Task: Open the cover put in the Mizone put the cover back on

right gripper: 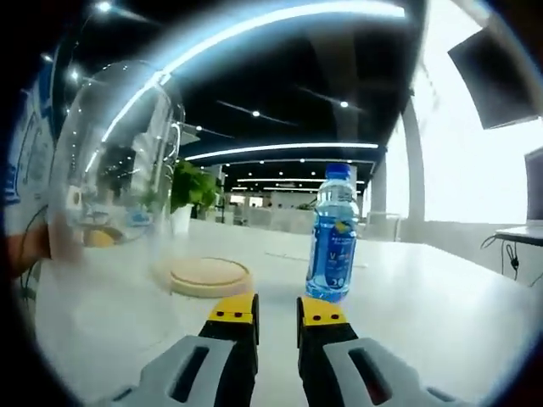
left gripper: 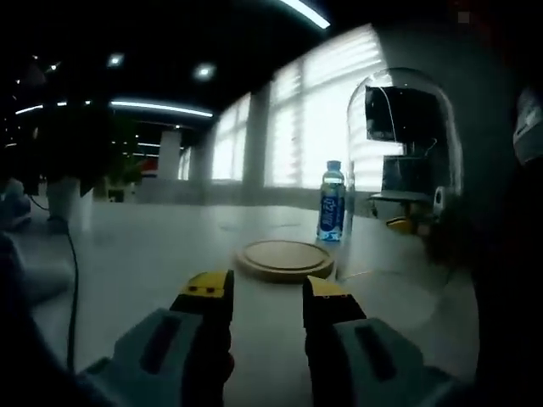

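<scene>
Two views share one pale table (left gripper: 153,254), which is the biggest thing before me. Next in size is the clear glass dome cover (left gripper: 407,161), lifted off its base: in the left gripper view it stands tall at two o'clock, and in the right gripper view it looms at nine to ten o'clock (right gripper: 114,161). What carries it I cannot tell; its lower edge is blurred and dim.

The round wooden base (left gripper: 285,259) lies flat on the table, uncovered, at twelve o'clock just beyond my left gripper (left gripper: 267,297). In the right gripper view it sits at eleven o'clock (right gripper: 209,275), beyond my right gripper (right gripper: 277,318).

The Mizone bottle (right gripper: 334,233), blue with a blue cap, stands upright on the table beside the base, not on it. It is at one o'clock, near my right jaws, and at one o'clock beyond the base in the left gripper view (left gripper: 332,202).

My left jaws are spread to a moderate gap and hold nothing. My right jaws are narrow, a slim gap between them, also holding nothing.

A potted plant (right gripper: 193,191) stands far back.
</scene>
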A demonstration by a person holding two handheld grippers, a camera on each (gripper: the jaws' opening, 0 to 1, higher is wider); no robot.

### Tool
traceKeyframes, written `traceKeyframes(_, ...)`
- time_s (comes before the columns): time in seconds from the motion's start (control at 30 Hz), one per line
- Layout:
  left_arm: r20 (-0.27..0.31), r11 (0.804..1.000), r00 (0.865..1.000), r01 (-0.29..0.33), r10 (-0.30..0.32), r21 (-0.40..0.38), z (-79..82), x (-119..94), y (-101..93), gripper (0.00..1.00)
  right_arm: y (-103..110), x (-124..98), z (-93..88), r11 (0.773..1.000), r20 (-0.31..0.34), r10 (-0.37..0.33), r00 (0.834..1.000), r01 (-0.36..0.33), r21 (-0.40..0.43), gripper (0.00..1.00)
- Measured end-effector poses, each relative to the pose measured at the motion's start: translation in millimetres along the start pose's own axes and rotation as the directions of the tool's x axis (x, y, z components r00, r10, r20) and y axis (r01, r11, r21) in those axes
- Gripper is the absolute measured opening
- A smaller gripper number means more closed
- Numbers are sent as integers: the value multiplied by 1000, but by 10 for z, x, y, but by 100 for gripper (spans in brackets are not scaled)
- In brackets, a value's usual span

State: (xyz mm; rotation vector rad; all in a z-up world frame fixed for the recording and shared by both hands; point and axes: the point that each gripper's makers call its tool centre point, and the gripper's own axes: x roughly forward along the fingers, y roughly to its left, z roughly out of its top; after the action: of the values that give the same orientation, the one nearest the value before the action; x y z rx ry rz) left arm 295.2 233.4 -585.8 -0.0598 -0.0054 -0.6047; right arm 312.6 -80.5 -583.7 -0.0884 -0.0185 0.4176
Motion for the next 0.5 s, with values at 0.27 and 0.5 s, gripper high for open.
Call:
traceKeyframes(0.27, 16, 1000, 1000, 11, -11, -16, 33, -7, -15, 31, -54, -1, -21, 1000, -6, -9, 1000, 9, 10, 11)
traceKeyframes(0.5, 16, 1000, 1000, 11, -11, 7, 29, 3, -21, 30, -22, -18, 6, 1000, 3, -2, 1000, 2, 15, 11)
